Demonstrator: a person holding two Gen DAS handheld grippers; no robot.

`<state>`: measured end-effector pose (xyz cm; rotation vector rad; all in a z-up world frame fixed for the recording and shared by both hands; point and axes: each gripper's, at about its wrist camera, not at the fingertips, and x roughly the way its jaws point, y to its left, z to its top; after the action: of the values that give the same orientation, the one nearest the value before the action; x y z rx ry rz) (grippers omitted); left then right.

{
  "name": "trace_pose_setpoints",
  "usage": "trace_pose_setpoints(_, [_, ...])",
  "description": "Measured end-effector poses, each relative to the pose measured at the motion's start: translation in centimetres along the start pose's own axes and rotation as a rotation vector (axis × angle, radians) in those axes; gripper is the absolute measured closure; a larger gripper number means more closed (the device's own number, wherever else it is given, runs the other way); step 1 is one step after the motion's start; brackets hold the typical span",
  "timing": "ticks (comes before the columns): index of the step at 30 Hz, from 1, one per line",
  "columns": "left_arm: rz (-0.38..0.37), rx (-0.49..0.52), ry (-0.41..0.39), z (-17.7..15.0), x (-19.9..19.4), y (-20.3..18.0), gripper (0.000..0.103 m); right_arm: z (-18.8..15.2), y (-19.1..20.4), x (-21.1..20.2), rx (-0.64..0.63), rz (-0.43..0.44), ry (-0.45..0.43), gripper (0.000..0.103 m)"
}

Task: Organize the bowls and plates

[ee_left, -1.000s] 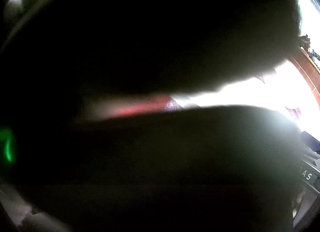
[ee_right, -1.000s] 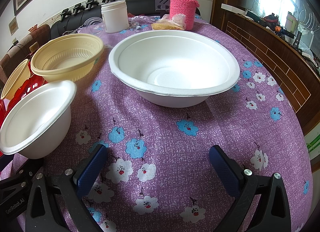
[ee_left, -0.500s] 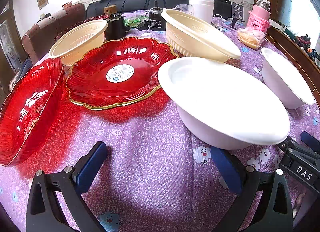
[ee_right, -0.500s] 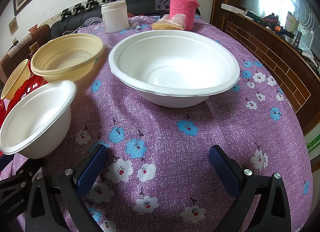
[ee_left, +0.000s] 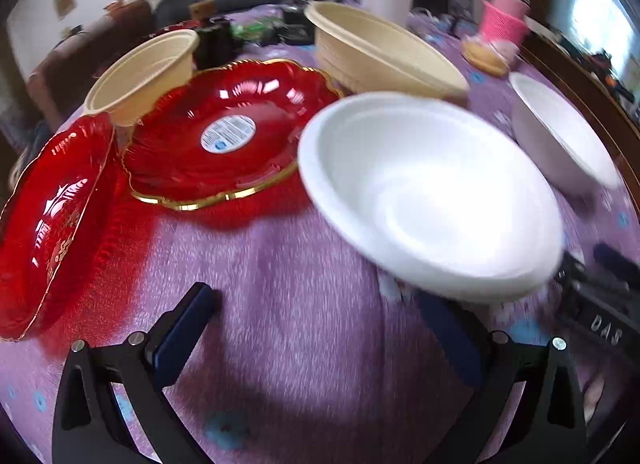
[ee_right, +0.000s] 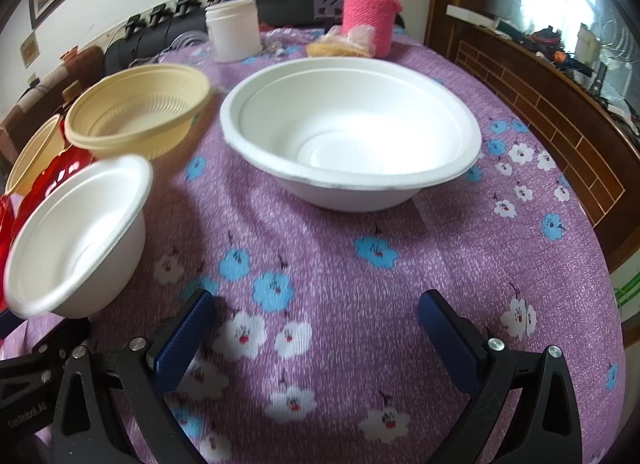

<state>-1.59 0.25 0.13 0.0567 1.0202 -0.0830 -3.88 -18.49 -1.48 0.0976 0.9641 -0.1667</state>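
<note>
The table [ee_right: 400,284], draped in a purple cloth printed with blue and white flowers, carries everything. On it, the large white bowl [ee_right: 352,136] stands upright toward the right side, empty, directly ahead of the right gripper [ee_right: 316,328], whose blue-padded fingers [ee_right: 180,340] are spread wide and hold nothing, hovering over bare cloth short of the bowl. In the left wrist view the scalloped red plate [ee_left: 232,132] with a gold rim and a round sticker in its centre lies flat near the table's middle; a second red plate [ee_left: 48,216] sits at the left edge, looking tilted up toward the camera. Behind them is a large cream bowl [ee_left: 384,60] with ribbed walls, and a smaller cream bowl [ee_left: 144,72] stands to its left, just beside the scalloped plate. The small white bowl [ee_left: 432,192] is nearest the left gripper [ee_left: 320,328]; it appears blurred, and its near rim overlaps the right-hand finger in the picture. Whether it touches that finger I cannot tell. The left gripper's fingers [ee_left: 184,336] are wide apart with nothing between them. At the far edge stand a white jar [ee_right: 234,28] and a pink bottle [ee_right: 370,4] in a knitted sleeve, with a plastic-wrapped snack [ee_right: 344,44] beside it.
</note>
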Motion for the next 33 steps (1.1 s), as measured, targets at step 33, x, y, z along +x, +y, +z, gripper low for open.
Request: trace_pose_setpoints(33, [-0.093,-0.262,-0.300,-5.6,-18.8,27.0,0.004,1.3,17.7,-16.7,-0.238,0.438,-0.255,0.008])
